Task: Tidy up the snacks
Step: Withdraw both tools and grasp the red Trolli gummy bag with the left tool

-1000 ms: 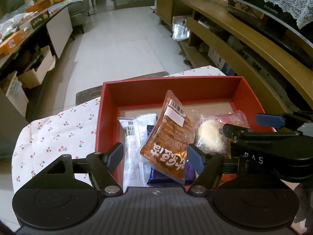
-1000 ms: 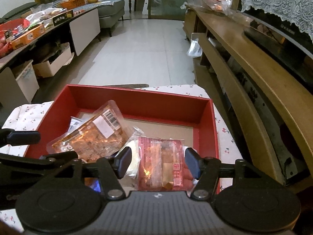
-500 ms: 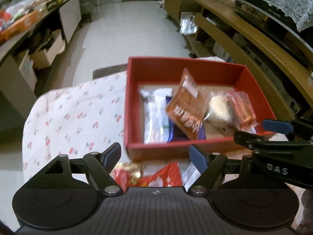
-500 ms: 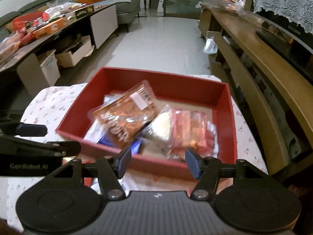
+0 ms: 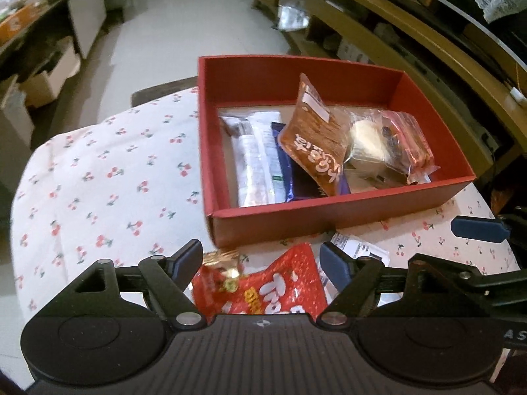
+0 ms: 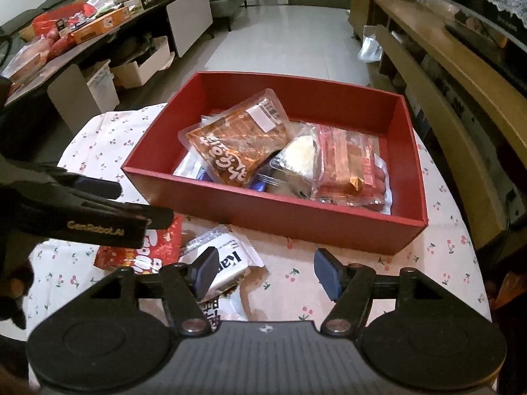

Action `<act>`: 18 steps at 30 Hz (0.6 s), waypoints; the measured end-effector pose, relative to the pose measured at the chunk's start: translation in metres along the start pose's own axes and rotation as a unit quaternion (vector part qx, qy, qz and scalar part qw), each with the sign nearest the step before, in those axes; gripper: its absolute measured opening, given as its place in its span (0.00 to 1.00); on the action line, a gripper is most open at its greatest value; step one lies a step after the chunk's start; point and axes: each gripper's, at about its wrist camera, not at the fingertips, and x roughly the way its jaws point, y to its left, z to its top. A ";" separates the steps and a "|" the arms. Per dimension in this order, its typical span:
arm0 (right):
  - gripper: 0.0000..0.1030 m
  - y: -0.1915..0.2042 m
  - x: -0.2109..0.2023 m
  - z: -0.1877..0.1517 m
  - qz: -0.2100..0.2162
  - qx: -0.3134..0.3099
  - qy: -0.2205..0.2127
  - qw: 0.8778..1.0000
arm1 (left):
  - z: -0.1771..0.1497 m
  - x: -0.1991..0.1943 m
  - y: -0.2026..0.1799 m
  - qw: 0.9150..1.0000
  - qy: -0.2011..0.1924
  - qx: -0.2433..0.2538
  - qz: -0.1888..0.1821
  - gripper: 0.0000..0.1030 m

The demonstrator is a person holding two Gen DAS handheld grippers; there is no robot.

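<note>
Left gripper [image 5: 260,261], jaws released, hangs right over red snack bag [image 5: 263,289] lying on bench short of red box [image 5: 329,217]; right gripper [image 6: 265,271], jaws opening and empty, sits beside white packet [image 6: 227,260].

On the side of my left gripper [image 6: 98,197] I read "GenRobot.AI". The white packet [image 6: 227,263] beside the box begins "Ka". The red bag [image 5: 263,289] shows "Tro". White Korean lettering crosses the orange packet [image 6: 237,144], too stylised for me to read.
</note>
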 end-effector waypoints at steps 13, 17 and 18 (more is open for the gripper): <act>0.81 -0.068 -0.033 0.006 -0.015 0.082 -0.037 0.996 | -0.046 0.008 -0.014 0.996 0.062 0.061 -0.021 0.83; 0.83 -0.092 -0.041 0.004 -0.026 0.109 -0.042 0.993 | -0.046 0.008 -0.021 0.994 0.070 0.079 -0.015 0.84; 0.83 -0.097 -0.042 0.003 -0.027 0.116 -0.044 0.992 | -0.046 0.008 -0.023 0.994 0.073 0.083 -0.018 0.84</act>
